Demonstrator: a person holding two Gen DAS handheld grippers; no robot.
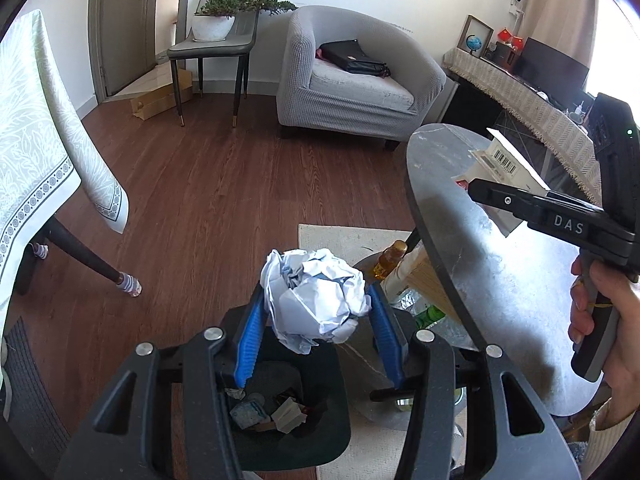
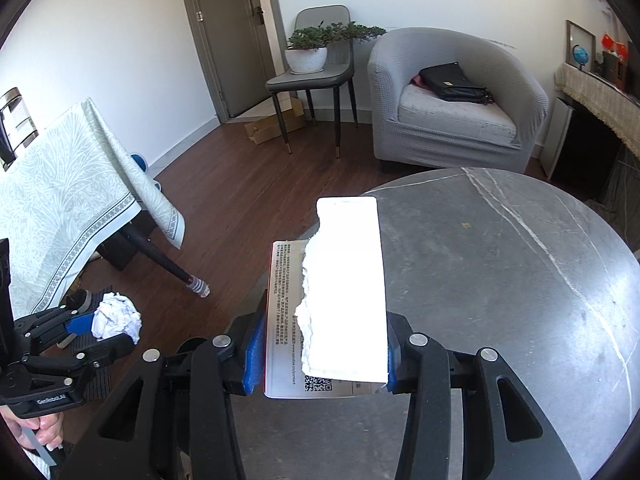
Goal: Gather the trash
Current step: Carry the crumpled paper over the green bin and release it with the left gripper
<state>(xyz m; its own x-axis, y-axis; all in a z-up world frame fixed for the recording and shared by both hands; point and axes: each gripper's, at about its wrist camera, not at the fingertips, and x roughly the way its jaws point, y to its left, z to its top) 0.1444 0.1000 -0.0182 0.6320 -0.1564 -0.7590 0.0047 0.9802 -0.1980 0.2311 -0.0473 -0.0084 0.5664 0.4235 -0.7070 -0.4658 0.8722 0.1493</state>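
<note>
left gripper sits nearest the lens, blue ribbed pads clamped on a crumpled paper ball. ball hangs directly above the bin, a dark plastic tub that already has scraps in the bottom. looks like the drop step. to do it well: centre the ball over the bin mouth, tip the fingers down, then let the jaws part fully so the creased paper doesn't snag on the ribbing. it's light, so a low release should keep it from bouncing off the rim.

right gripper has its jaws clamped on a torn white cardboard box, flat and stiff, ragged tear down one side, printed text and a qr code on the panel beneath. it's held over the near edge of the round table, up and to the right of the bin. it probably goes in next; feed it end-first, since it's long against the bin opening.

table top is smooth grey marble-look stone with pale veins. floor beyond the bin is dark wood plank.
</note>
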